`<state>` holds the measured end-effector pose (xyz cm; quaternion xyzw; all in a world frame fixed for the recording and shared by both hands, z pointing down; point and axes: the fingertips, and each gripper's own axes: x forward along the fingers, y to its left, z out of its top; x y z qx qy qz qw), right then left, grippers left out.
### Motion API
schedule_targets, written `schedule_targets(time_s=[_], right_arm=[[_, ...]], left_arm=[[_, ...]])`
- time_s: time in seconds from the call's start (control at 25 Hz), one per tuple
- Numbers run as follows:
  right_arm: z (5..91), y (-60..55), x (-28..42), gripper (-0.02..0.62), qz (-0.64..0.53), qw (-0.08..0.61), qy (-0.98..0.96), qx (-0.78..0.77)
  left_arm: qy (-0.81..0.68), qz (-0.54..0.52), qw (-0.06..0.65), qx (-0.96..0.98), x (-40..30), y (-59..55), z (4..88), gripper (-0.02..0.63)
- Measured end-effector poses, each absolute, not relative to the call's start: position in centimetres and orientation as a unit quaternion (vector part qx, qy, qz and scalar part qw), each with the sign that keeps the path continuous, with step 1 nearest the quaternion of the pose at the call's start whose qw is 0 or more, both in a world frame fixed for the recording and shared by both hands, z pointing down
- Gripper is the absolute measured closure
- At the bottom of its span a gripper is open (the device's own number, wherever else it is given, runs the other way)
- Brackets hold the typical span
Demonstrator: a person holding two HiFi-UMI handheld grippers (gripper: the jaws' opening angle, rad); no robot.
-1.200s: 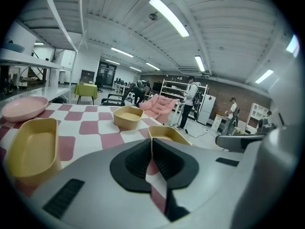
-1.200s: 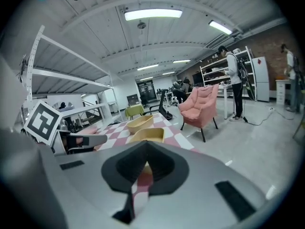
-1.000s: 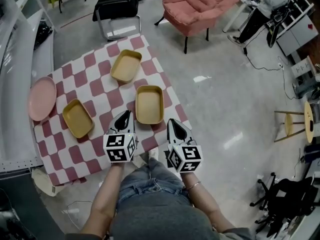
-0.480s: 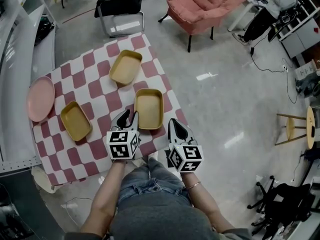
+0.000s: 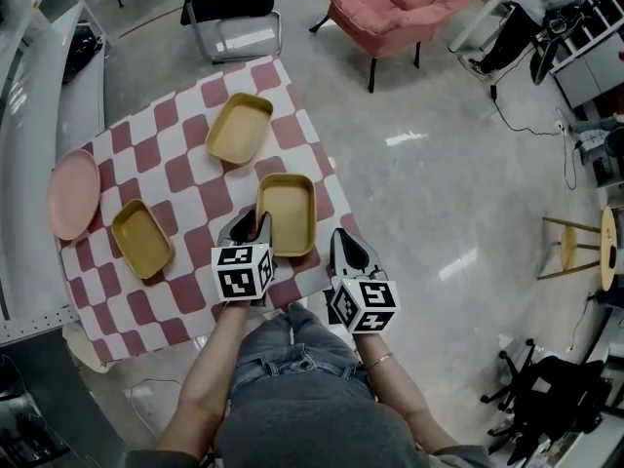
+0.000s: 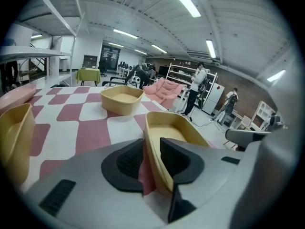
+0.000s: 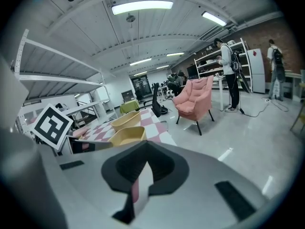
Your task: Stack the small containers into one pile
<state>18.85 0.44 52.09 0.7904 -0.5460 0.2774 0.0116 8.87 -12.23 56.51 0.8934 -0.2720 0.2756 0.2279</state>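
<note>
**Head view:** A second ago the left gripper (image 5: 255,224) hung short of the checkered worktop (image 5: 185,174) with its fingers together. It has since moved forward to the near container (image 5: 287,213), at that tray's 8 o'clock corner, and its fingers are opening. The far container (image 5: 239,128) lies at 11 o'clock from the near one, and the third container (image 5: 141,238) at 9 o'clock, each apart from the others. A pink plate (image 5: 72,193) sits at the worktop's 9 o'clock edge. The right gripper (image 5: 338,237) waits off the worktop's edge, at 4 o'clock from the near container.

**Left gripper view:** The fingers stand wide and straddle the near container's (image 6: 178,128) side wall, one inside and one outside. A gap still shows on the outer side, so nothing is clamped.

**Right gripper view:** The fingers are drawn nearly together with nothing between them.

Stacking has not begun. My guess is that this is the first pick, needing only a squeeze on that wall.
</note>
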Motion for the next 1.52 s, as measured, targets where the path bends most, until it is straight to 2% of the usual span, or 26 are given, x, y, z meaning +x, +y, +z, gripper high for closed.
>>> schedule_targets(time_s=[0.24, 0.6, 0.72, 1.0, 1.28, 1.52], right_arm=[[52.3, 0.1, 19.5, 0.584, 0.282, 0.010, -0.545, 0.790], [52.5, -0.2, 19.9, 0.584, 0.286, 0.017, -0.555, 0.781], [52.3, -0.5, 20.0, 0.584, 0.284, 0.018, -0.561, 0.777], [51.6, -1.6, 20.2, 0.584, 0.276, 0.023, -0.583, 0.764], [50.8, -4.6, 16.1, 0.584, 0.270, 0.029, -0.638, 0.721], [49.7, -9.2, 8.9, 0.584, 0.250, 0.052, -0.718, 0.648]], left_arm=[[-0.279, 0.291, 0.235, 0.885, 9.2, -12.4, 57.3, 0.489], [-0.304, 0.295, 0.252, 0.870, 9.1, -12.7, 57.8, 0.535], [-0.316, 0.293, 0.255, 0.866, 9.0, -12.9, 57.7, 0.569], [-0.336, 0.269, 0.269, 0.862, 8.4, -13.2, 56.1, 0.577], [-0.394, 0.217, 0.277, 0.849, 3.7, -14.9, 52.7, 0.578], [-0.474, 0.182, 0.282, 0.814, -4.3, -17.1, 50.7, 0.578]])
